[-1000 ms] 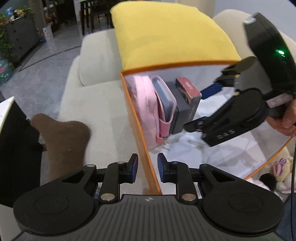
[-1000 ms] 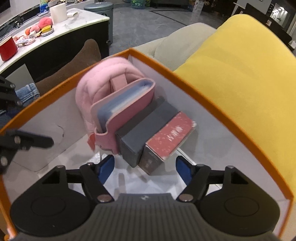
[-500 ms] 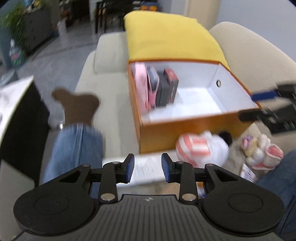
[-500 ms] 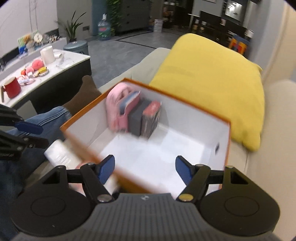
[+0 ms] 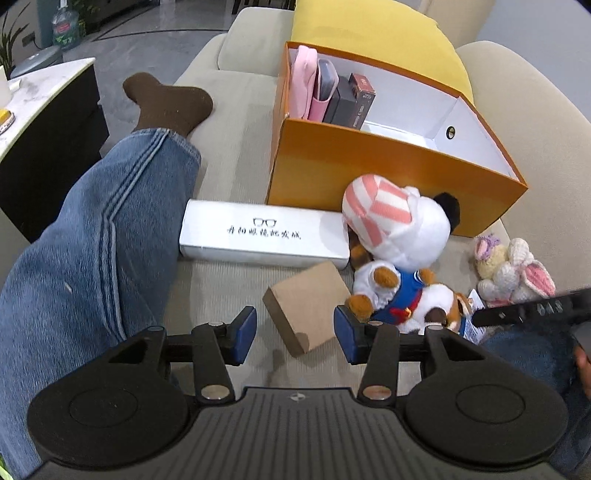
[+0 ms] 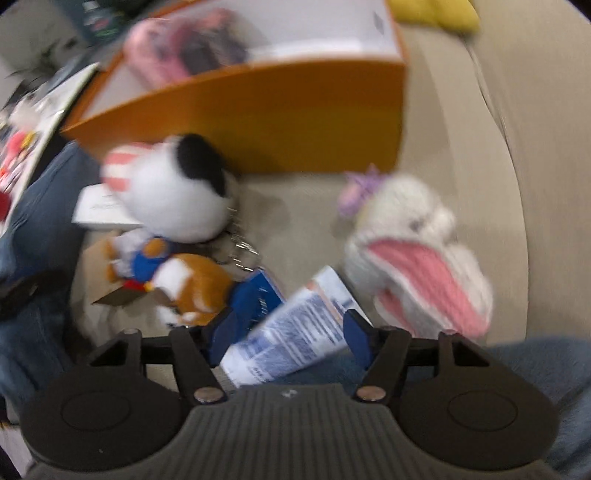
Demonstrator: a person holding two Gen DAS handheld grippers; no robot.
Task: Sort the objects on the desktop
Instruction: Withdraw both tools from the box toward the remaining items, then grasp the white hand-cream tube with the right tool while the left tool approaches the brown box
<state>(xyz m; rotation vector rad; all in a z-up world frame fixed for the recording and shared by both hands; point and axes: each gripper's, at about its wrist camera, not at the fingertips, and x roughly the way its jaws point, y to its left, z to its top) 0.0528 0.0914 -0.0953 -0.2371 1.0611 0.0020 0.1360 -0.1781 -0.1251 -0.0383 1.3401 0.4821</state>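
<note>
Left gripper (image 5: 295,330) released, jaws wide, brown cardboard box (image 5: 308,306) between pads, no contact seen. Right gripper (image 6: 286,334) also spread; blue-white tube (image 6: 291,328) lies between pads, grip not evident, view blurred.

Beige sofa (image 5: 236,122) fills frame. Yellow cushion (image 5: 373,33) top centre. Orange box (image 5: 388,166) upper right, pink pouch (image 5: 304,83) and dark boxes upright inside at left end. Jeans leg (image 5: 99,240) left. White glasses box (image 5: 264,238) centre, just below orange box. Plush dog (image 5: 395,254) right of centre. Crochet rabbit (image 5: 513,271) right edge.
</note>
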